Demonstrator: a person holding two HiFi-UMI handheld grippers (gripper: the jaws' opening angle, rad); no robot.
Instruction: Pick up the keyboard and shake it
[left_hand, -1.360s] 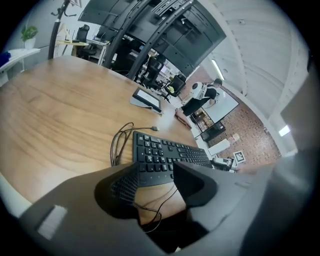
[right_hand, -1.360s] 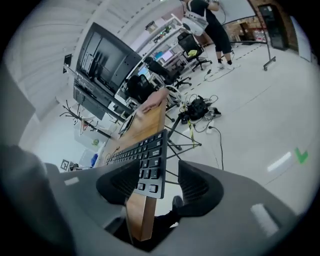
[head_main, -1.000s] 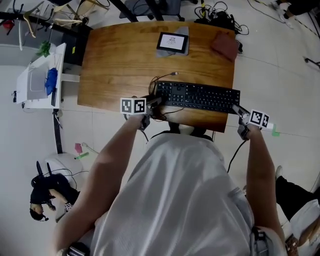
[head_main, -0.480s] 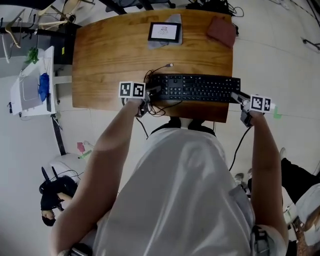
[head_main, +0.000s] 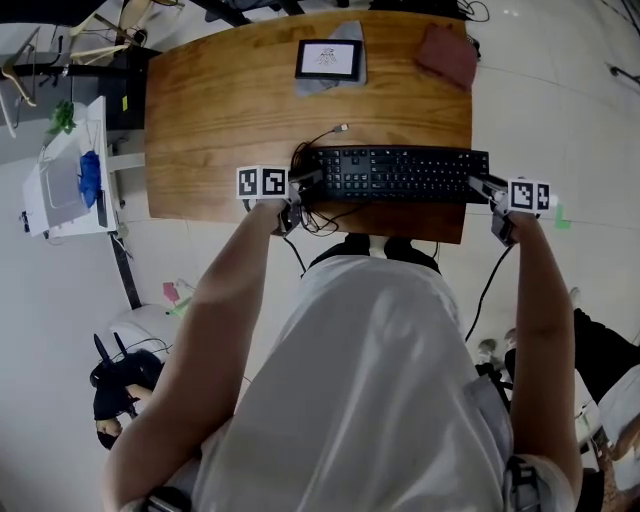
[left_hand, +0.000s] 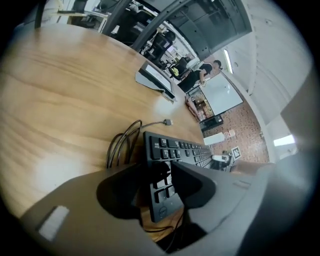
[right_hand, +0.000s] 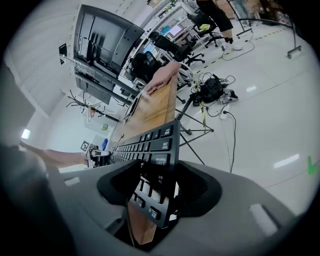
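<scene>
Working over the near edge of the table (head_main: 220, 120), which lies below and ahead of both grippers. Holding the keyboard (head_main: 400, 172) stretched straight between them, low over that edge, probably so as to lift it level and shake it evenly. Pinching its left end with the left gripper (head_main: 305, 183), just tightened onto it. Clamping its right end with the right gripper (head_main: 478, 186). Leaving the cable (head_main: 322, 136) loose just beyond the left jaws. Reaching with both forearms outstretched and angled downward.

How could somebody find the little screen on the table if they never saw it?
Start at the wooden table. Beyond the black keyboard, near the far edge, sits the small screen. It alone has a bright white face in a dark frame; the dark red cloth beside it is plain.
</scene>
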